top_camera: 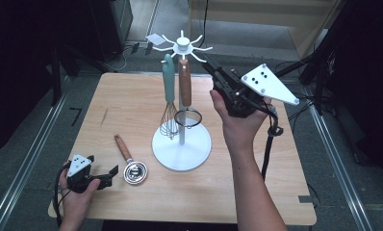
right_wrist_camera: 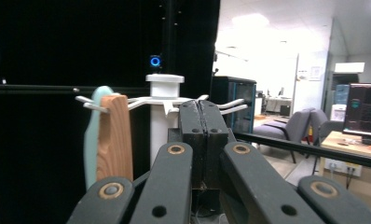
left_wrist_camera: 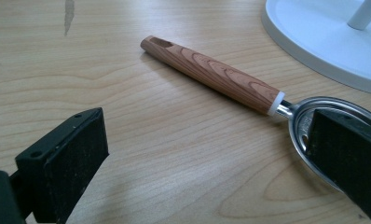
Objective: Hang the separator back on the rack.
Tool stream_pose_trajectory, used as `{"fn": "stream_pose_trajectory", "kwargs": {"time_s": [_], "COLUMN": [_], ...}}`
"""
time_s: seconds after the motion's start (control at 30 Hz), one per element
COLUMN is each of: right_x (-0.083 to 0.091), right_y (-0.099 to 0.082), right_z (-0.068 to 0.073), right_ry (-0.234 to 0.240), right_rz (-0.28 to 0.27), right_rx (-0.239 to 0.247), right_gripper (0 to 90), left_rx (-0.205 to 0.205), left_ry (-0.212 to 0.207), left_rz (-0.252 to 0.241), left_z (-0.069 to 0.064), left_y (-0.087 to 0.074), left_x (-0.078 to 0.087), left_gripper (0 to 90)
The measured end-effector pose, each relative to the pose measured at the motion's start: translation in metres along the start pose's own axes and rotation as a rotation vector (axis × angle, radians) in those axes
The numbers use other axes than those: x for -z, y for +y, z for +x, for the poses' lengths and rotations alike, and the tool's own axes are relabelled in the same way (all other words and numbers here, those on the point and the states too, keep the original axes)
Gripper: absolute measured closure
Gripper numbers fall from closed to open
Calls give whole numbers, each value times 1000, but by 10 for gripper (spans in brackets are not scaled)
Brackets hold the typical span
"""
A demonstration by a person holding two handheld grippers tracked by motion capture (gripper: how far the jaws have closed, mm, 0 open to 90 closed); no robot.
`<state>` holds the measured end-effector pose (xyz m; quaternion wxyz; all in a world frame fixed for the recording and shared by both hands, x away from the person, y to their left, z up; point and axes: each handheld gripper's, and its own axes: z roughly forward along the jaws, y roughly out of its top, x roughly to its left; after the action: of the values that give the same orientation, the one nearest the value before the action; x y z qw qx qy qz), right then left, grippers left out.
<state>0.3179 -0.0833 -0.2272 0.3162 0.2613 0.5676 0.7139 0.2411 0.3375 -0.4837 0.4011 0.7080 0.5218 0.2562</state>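
wooden table (top_camera: 132, 103) is seen from the high view with a white utensil stand (top_camera: 182, 144) set near its middle. 2 utensils are hung from the stand's top hooks: a teal-handled whisk (top_camera: 169, 96) and a wood-handled strainer (top_camera: 185, 96), side by side and just beside the pole. a 3rd utensil, a wood-handled metal scoop (top_camera: 130, 161), is laid flat on the table to the left of the stand's base, bowl end toward the person, handle angled away.

left tool (top_camera: 108, 174) is held low at the near left of the table, pointed at the scoop's bowl. in the left gripper view its 2 jaws are spread wide, nothing is gripped; the scoop (left_wrist_camera: 221, 77) lies between and beyond them, with its bowl partly hidden behind the jaw at the right of that view. the stand's base (left_wrist_camera: 323, 42) is seen at the upper right there.

right tool (top_camera: 210, 66) is held up high beside the top of the stand, near the hooks. in the right gripper view its jaws are pressed flat together with nothing between them (right_wrist_camera: 202, 126); the stand's top (right_wrist_camera: 164, 84), the strainer's wooden handle (right_wrist_camera: 113, 135) and the teal handle (right_wrist_camera: 91, 135) are seen just beyond.
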Motion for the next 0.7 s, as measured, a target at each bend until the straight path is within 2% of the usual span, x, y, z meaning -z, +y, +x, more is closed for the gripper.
{"fn": "stream_pose_trajectory", "kwargs": {"time_s": [0.23, 0.3, 0.47, 0.63, 0.67, 0.7], "right_x": [2, 4, 10, 18, 20, 22], "right_y": [1, 0, -7, -21, -24, -27], "right_z": [11, 13, 10, 2, 0, -1], "right_ry": [50, 57, 32, -7, -11, -15], "right_rz": [1, 2, 43, 88, 96, 106], "right_rx": [16, 25, 43, 47, 49, 50], "right_gripper": [900, 900, 900, 900, 900, 900], "left_rx": [-28, -50, -68, -87, -95, -104], "left_ry": [-40, -49, -48, -71, -68, -66], "left_rz": [-9, -21, -35, -25, -37, -43], "left_z": [-4, -5, -14, -22, -23, -24], "left_y": [1, 2, 4, 4, 3, 3], "left_x": [1, 3, 3, 1, 2, 3], "left_gripper": [35, 46, 138, 162, 188, 252]}}
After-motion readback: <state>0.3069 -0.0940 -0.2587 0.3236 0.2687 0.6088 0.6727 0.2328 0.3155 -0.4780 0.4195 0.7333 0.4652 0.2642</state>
